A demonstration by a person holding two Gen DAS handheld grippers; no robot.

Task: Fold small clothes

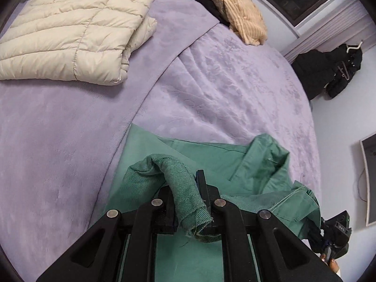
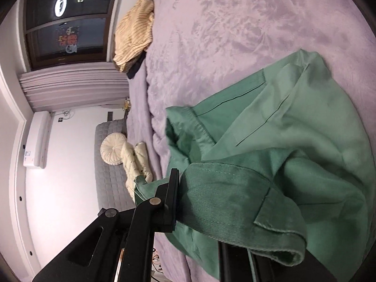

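Observation:
A green garment (image 1: 211, 155) lies partly spread on the purple bed cover (image 1: 58, 141), its near edge lifted. In the left wrist view my left gripper (image 1: 185, 188) is shut on a rolled green hem, which hangs out between the fingers. The right gripper's body shows at the lower right, by the garment's other end, with a bit of a hand under it. In the right wrist view my right gripper (image 2: 199, 213) is shut on a thick fold of the green garment (image 2: 293, 129). The cloth drapes over and hides the right finger; the left finger (image 2: 172, 188) shows.
A folded cream puffer jacket (image 1: 70, 35) lies far left on the bed. A beige striped garment (image 1: 244, 16) rests on dark cloth at the far edge. A black coat (image 1: 329, 70) hangs by the wall. A round cushion (image 2: 111, 149) leans on the grey headboard (image 2: 108, 178).

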